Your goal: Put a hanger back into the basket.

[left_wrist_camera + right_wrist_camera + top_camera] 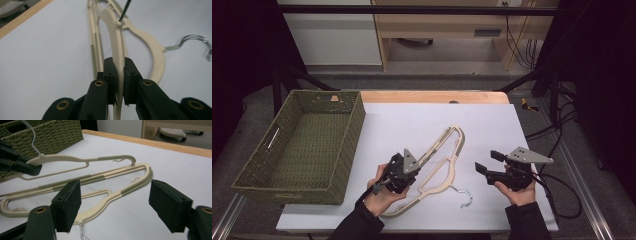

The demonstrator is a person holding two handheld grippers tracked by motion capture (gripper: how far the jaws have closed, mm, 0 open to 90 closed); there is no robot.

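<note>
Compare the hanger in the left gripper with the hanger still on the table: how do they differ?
The held hanger is clamped in the shut left gripper and lifted off the table; the lying hanger rests flat, ungripped, before the open right gripper. The held hanger's hook points up; the lying hanger's hook lies on the table. Both are beige with ribbed shoulders.

Held hanger [119,50]: lower end cut off by bottom edge in left gripper view, its hook wire runs out the top edge. Basket [50,135] cropped at top-left in right gripper view. Lying hanger's hook [82,233] cut off at bottom there.
</note>
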